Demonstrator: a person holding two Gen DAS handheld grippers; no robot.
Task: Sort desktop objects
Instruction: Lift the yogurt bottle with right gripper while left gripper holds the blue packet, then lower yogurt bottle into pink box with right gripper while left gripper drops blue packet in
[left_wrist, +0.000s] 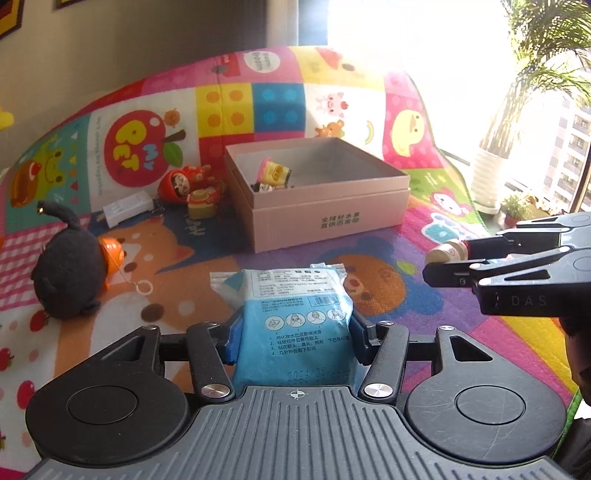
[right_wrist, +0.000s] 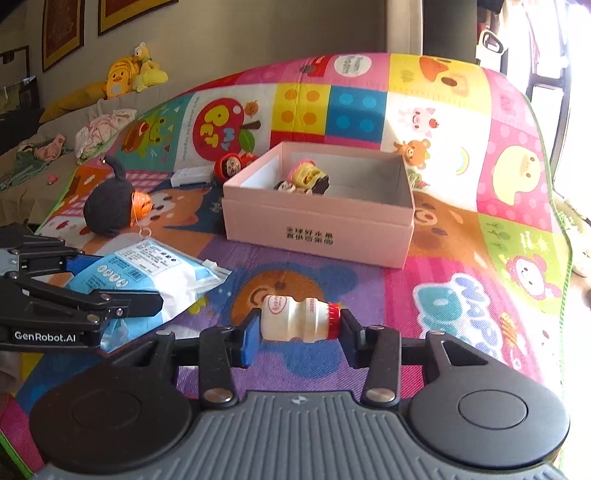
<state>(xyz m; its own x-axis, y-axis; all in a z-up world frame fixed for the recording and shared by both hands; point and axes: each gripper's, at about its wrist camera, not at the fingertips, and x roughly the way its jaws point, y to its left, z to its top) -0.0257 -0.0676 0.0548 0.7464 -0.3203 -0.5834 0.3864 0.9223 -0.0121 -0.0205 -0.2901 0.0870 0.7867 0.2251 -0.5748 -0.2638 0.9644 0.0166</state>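
Note:
My left gripper (left_wrist: 293, 338) is shut on a blue-and-white wipes packet (left_wrist: 295, 314), held above the colourful play mat; the packet also shows in the right wrist view (right_wrist: 147, 275). My right gripper (right_wrist: 297, 330) is shut on a small white yogurt-drink bottle (right_wrist: 299, 319) with a red cap, held sideways; it also shows in the left wrist view (left_wrist: 447, 253). The open pink box (left_wrist: 332, 218) stands ahead on the mat and holds a small yellow-and-pink toy (left_wrist: 275, 175). The box also shows in the right wrist view (right_wrist: 317, 236).
Left of the box lie a black plush cat (left_wrist: 68, 273), an orange toy (left_wrist: 112, 254), a white rectangular device (left_wrist: 127, 212), a red daruma doll (left_wrist: 177, 184) and a yellow toy camera (left_wrist: 201, 206). A potted plant (left_wrist: 487, 177) stands by the window at right.

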